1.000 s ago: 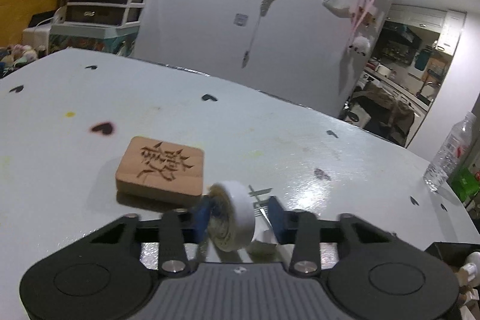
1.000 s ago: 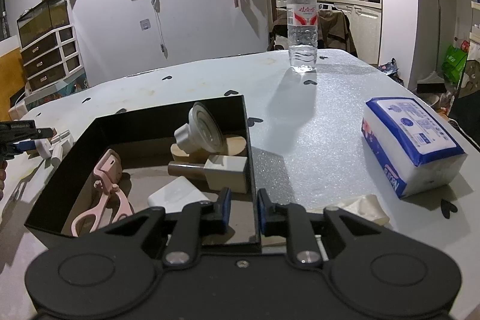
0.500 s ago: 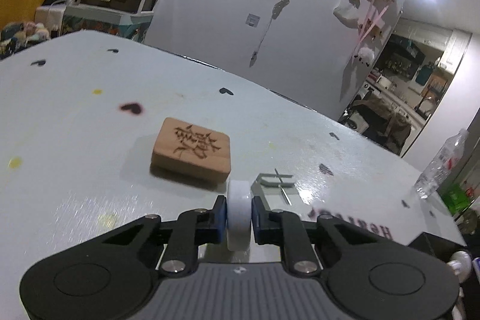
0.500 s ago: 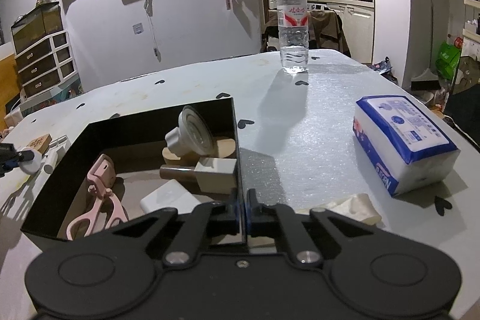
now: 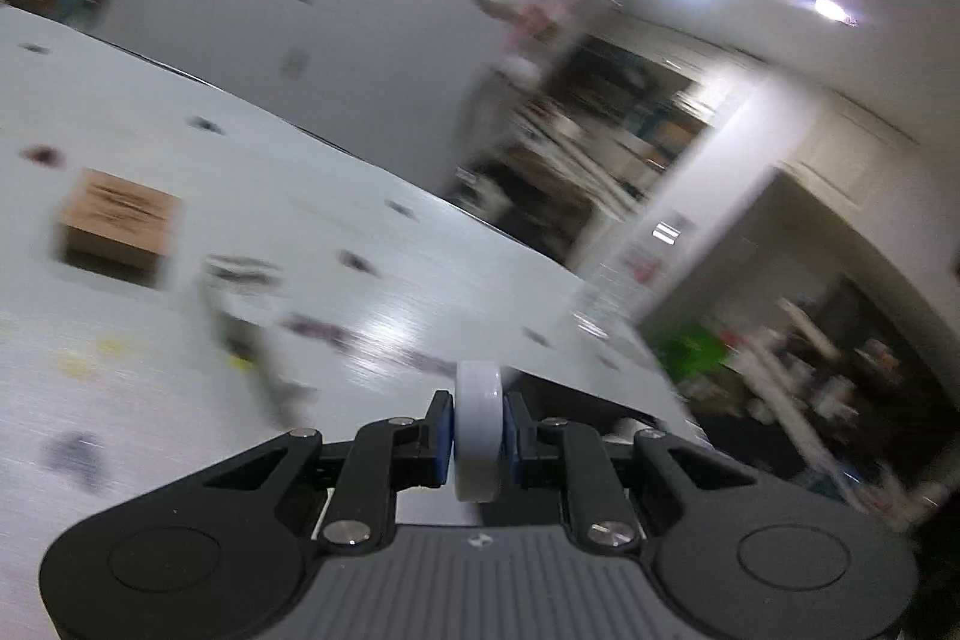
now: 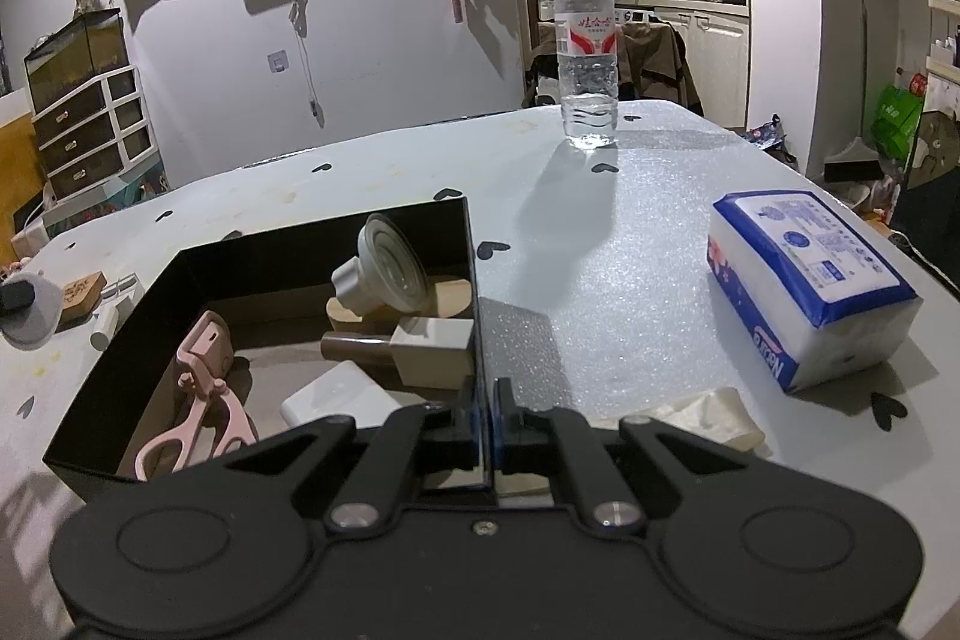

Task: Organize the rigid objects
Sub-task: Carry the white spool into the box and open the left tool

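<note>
Left hand-held gripper [image 5: 478, 439] is clamped on a white disc [image 5: 478, 430], pads on its 2 flat faces, rim toward 12 o'clock, axis running 9 to 3. Judged light, rigid, smooth, liable to slip. Right hand-held gripper [image 6: 486, 430] pinches the black box [image 6: 474, 292] wall. Desk [image 5: 150, 352] below.

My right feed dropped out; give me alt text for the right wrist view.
The right gripper is shut on the near right wall of an open black box holding pink scissors and other small items. A water bottle and tissue pack stand on the table.
</note>
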`<state>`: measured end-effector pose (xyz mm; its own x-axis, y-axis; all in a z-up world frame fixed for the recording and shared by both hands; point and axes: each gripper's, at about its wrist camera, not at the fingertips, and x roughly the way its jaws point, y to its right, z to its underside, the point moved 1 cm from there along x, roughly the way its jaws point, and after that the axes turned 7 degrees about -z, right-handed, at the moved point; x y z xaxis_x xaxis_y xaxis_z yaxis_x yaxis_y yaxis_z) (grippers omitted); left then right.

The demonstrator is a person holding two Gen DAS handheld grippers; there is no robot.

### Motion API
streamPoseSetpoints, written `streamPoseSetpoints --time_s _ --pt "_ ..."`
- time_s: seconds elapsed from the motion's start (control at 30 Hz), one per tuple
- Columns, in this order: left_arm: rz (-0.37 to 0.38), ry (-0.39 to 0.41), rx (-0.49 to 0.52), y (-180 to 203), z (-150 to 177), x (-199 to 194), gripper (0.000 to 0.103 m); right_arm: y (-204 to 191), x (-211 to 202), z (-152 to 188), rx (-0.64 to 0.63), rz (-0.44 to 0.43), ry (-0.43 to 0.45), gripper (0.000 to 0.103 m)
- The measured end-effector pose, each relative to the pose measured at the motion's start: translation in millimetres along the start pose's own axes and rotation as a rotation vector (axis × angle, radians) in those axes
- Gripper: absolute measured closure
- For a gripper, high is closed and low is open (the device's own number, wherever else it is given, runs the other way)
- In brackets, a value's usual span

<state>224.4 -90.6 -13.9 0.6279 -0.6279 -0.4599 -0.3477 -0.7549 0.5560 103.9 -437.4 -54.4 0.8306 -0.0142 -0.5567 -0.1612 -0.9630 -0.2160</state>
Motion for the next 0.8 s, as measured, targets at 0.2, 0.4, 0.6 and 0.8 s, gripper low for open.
streamPoseSetpoints --time_s 0.2,0.4,0.6,0.8 --pt "0.147 -0.109 0.123 47.8 15.8 23.8 0.085 0.9 -0.5 0.2 0.003 -0.005 0.003 0.098" --pt "0.204 -0.242 0.269 85.1 32.6 62.2 0.085 1.9 -0.8 0.8 0.007 -0.012 0.007 0.098" --pt "0.194 -0.364 0.42 109.8 51.5 92.3 0.085 2.3 -0.9 1.0 0.007 -0.015 0.008 0.098" --pt "0.181 -0.437 0.496 116.0 60.2 106.4 0.085 3.1 -1.5 1.2 0.01 -0.023 0.009 0.098"
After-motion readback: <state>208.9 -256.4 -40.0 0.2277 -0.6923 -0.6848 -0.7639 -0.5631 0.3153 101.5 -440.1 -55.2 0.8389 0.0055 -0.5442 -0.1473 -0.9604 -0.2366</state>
